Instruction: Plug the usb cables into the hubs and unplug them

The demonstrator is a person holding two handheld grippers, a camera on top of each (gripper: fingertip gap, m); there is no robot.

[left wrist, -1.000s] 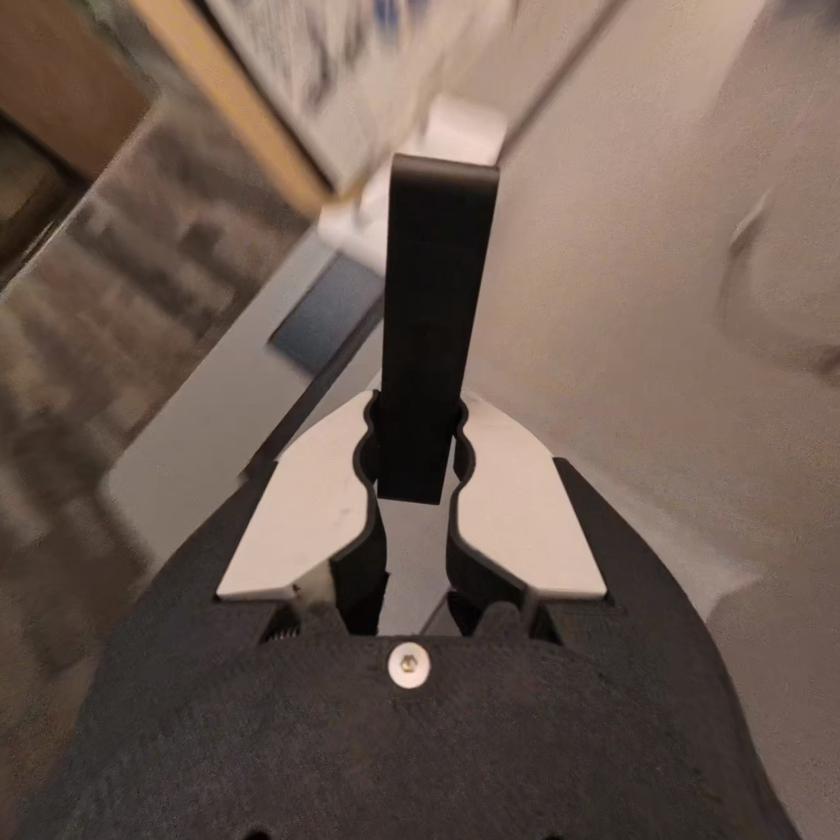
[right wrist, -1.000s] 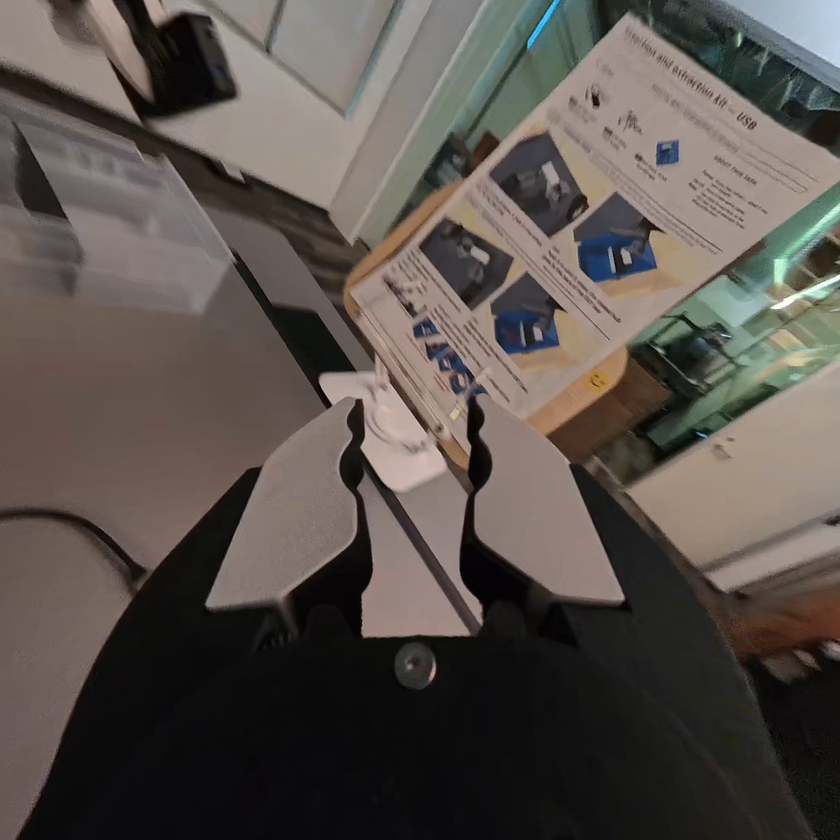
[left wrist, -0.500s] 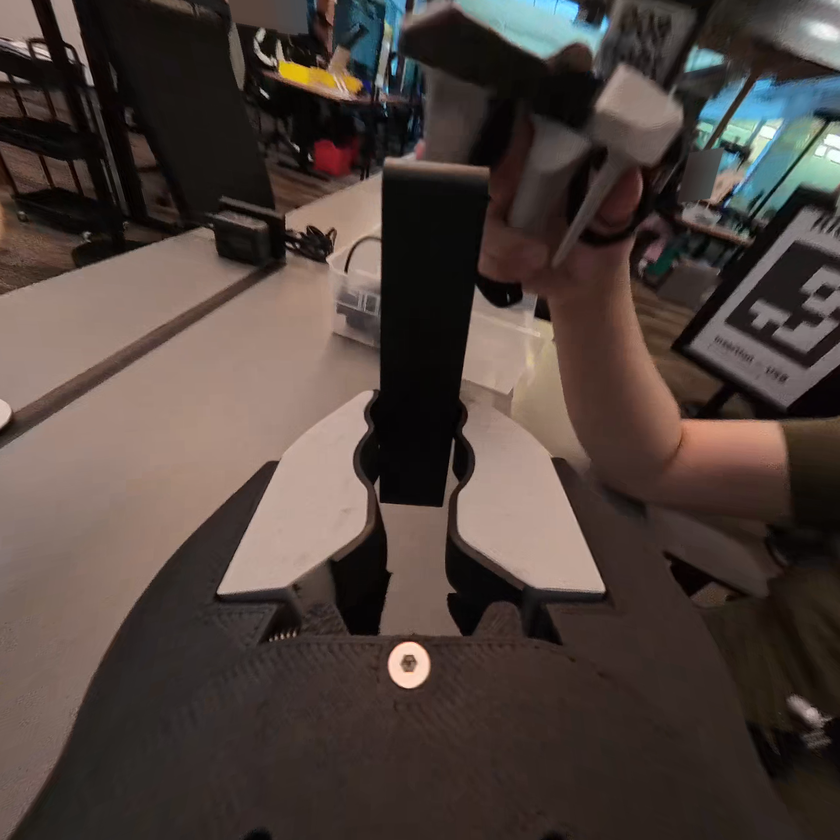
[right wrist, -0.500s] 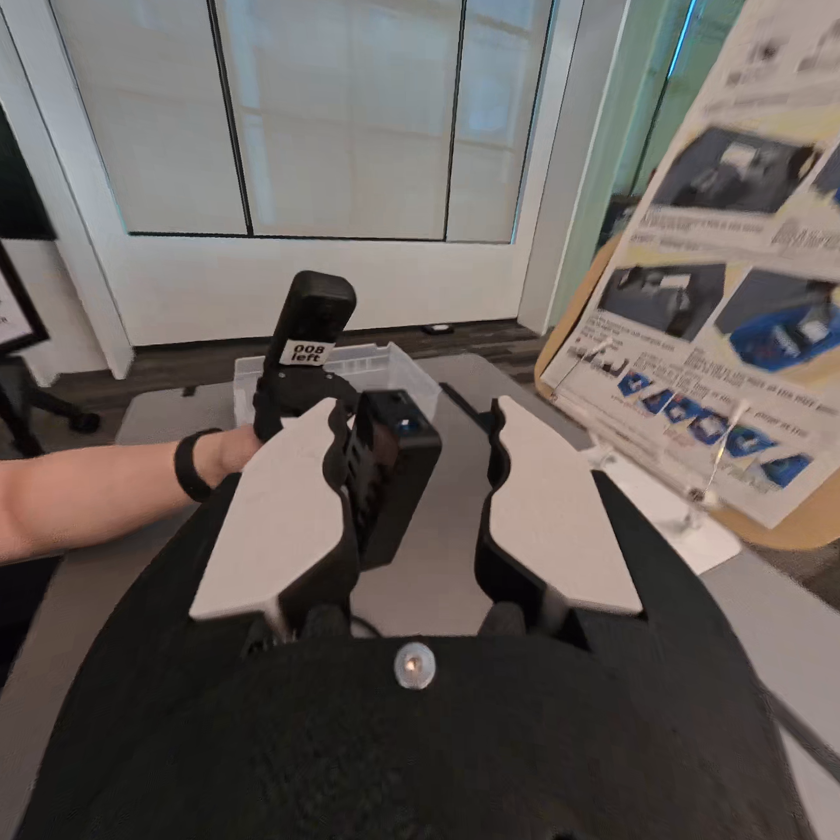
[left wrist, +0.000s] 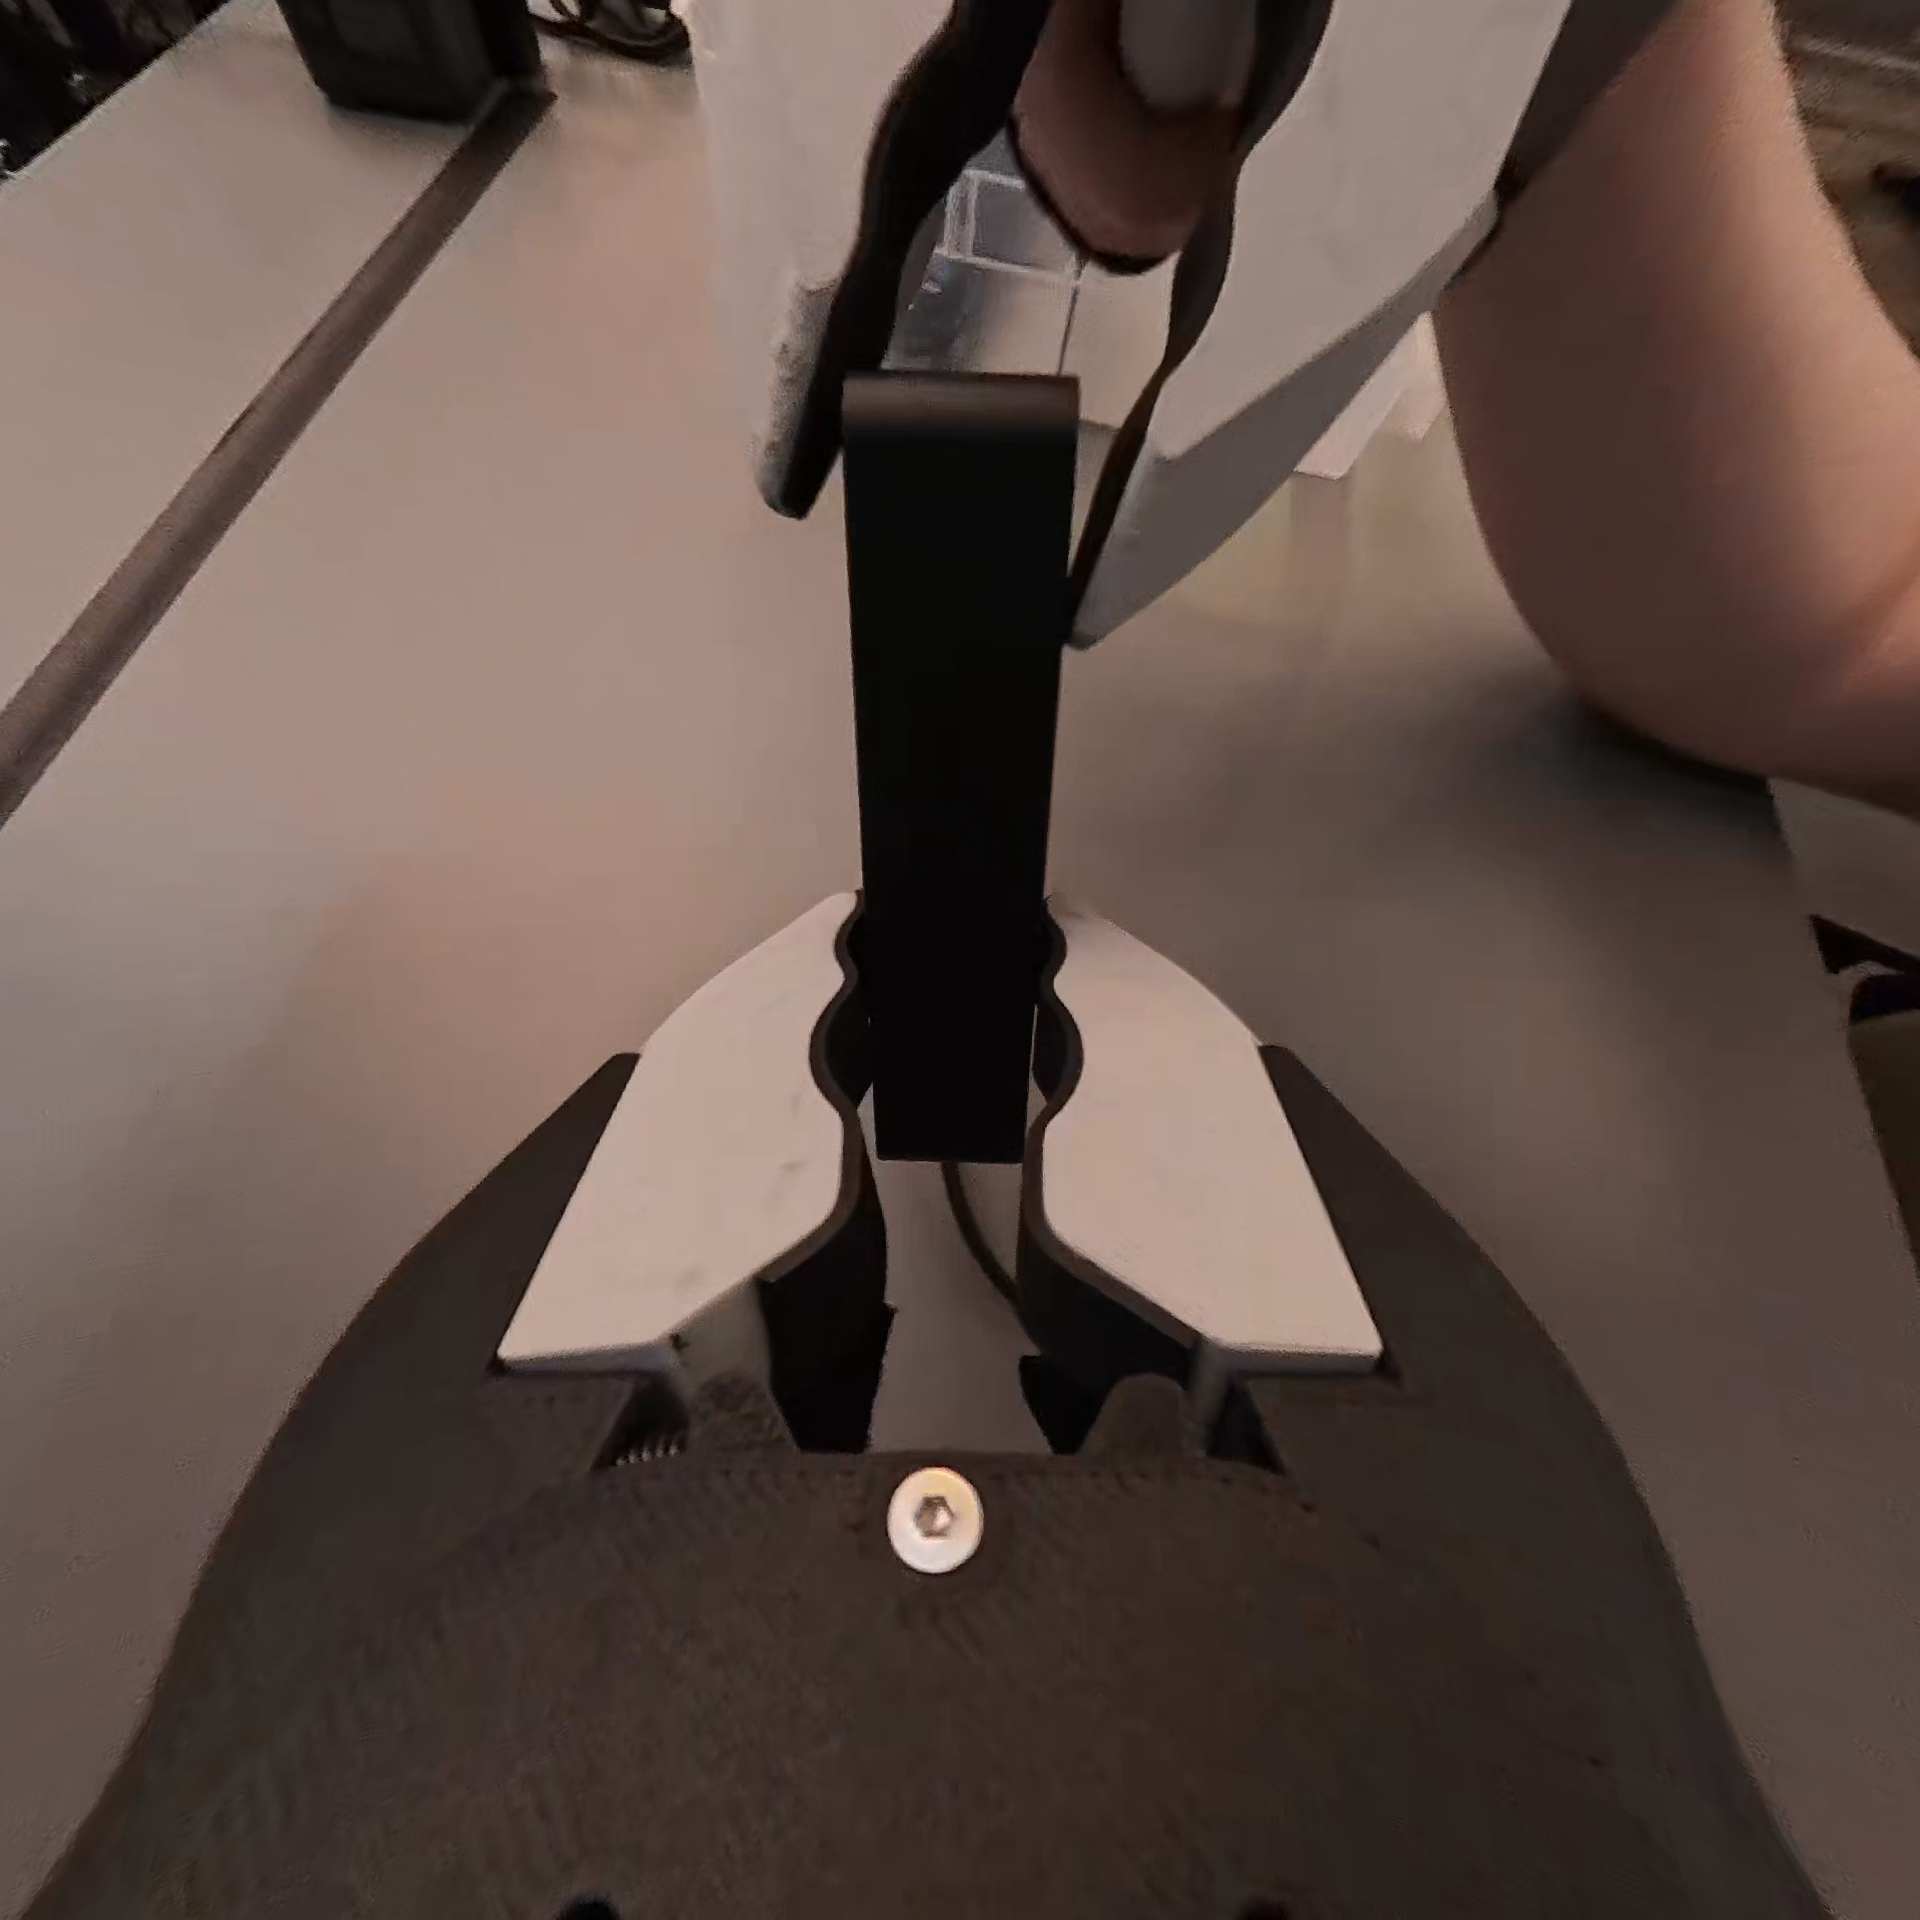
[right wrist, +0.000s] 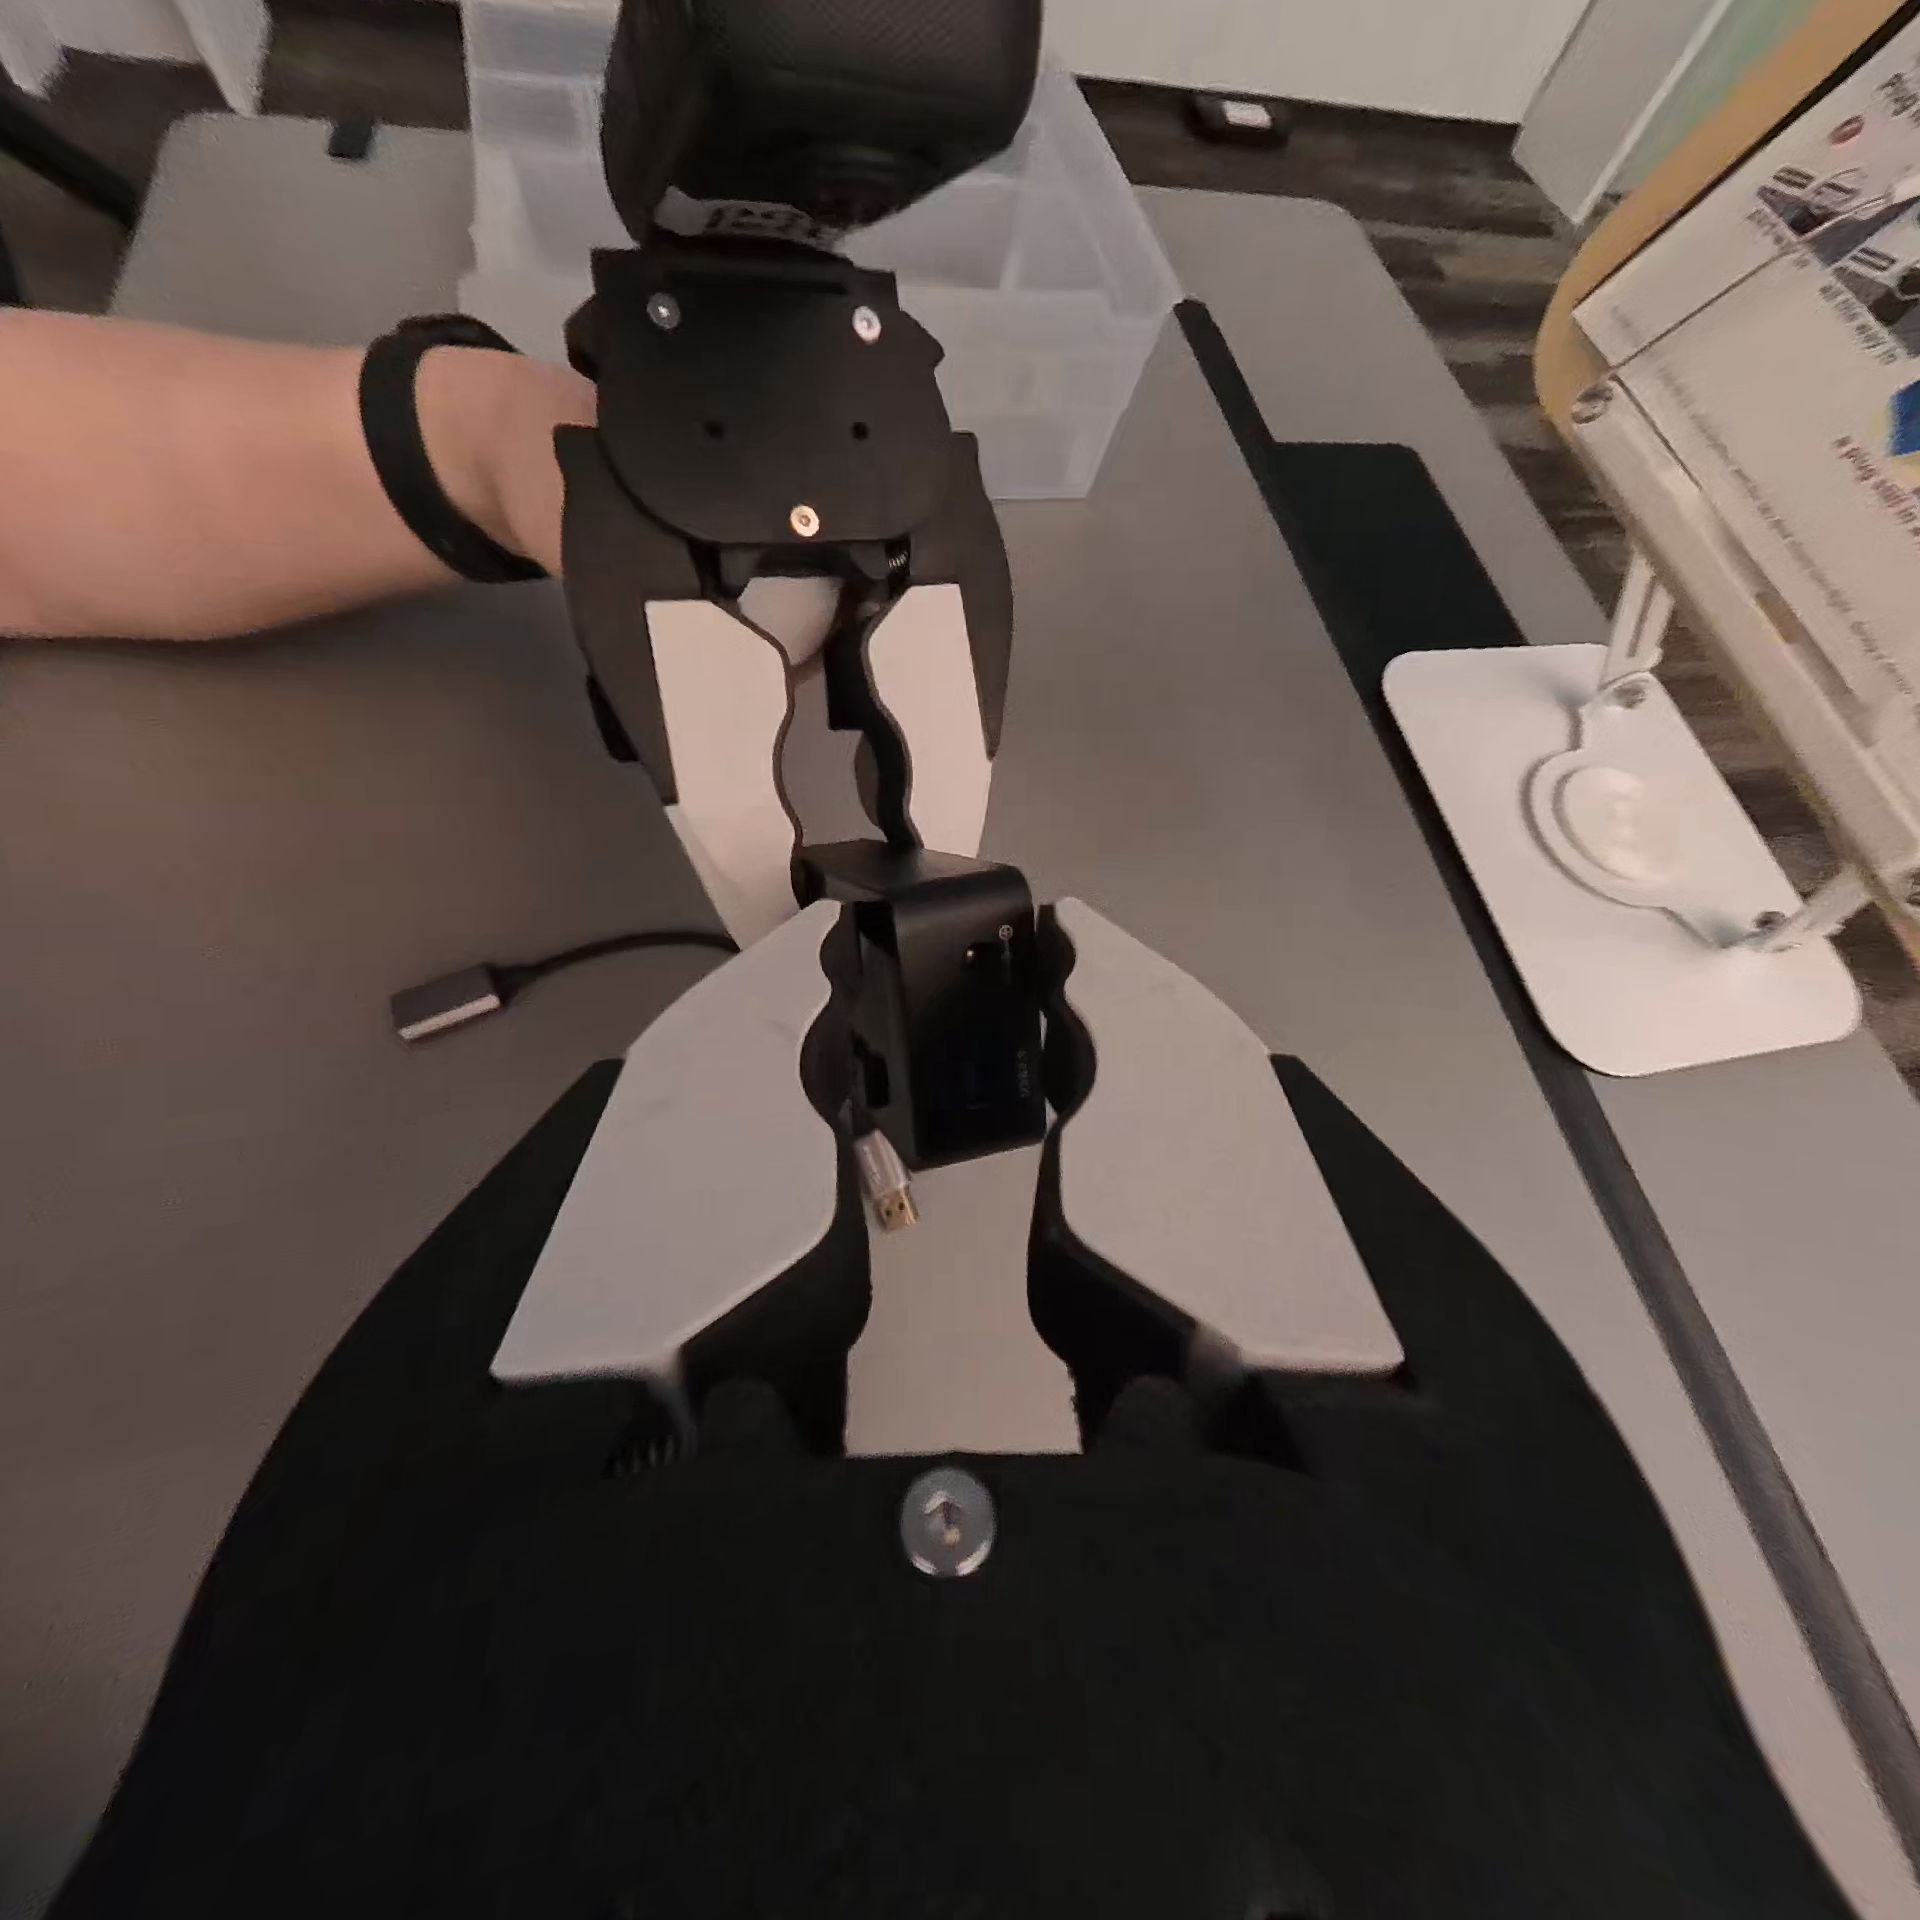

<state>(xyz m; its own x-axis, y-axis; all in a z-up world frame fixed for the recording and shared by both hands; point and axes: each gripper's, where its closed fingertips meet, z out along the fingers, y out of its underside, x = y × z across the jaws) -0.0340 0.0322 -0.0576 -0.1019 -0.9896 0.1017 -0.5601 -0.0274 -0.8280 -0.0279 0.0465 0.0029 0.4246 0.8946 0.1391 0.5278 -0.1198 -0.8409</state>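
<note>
A long black usb hub (left wrist: 956, 748) sticks forward out of my left gripper (left wrist: 951, 935), which is shut on its near end. My right gripper (left wrist: 945, 561) faces it from the far side, a finger on each side of the hub's far end. In the right wrist view my right gripper (right wrist: 940, 935) is shut on the hub (right wrist: 956, 1039), whose port face points up. The left gripper (right wrist: 894, 842) holds the other end. A silver plug with a gold tip (right wrist: 888, 1184) hangs under the hub. A grey usb plug (right wrist: 447, 1003) on a dark cable lies on the grey table (right wrist: 260, 831) to the left.
A clear plastic bin (right wrist: 1039, 260) stands behind the left gripper. A white stand base (right wrist: 1621, 862) carries an instruction board (right wrist: 1766, 312) at the right. A dark seam (right wrist: 1351, 582) runs along the table. A black box (left wrist: 416, 52) sits far left. A person's arm (left wrist: 1714, 468) is at right. My right fingertips sit around 6 cm from my left ones.
Both views have tilted down toward the table. My right gripper has come onto the hub's far end and closed its fingers on it. My left gripper keeps its hold.
</note>
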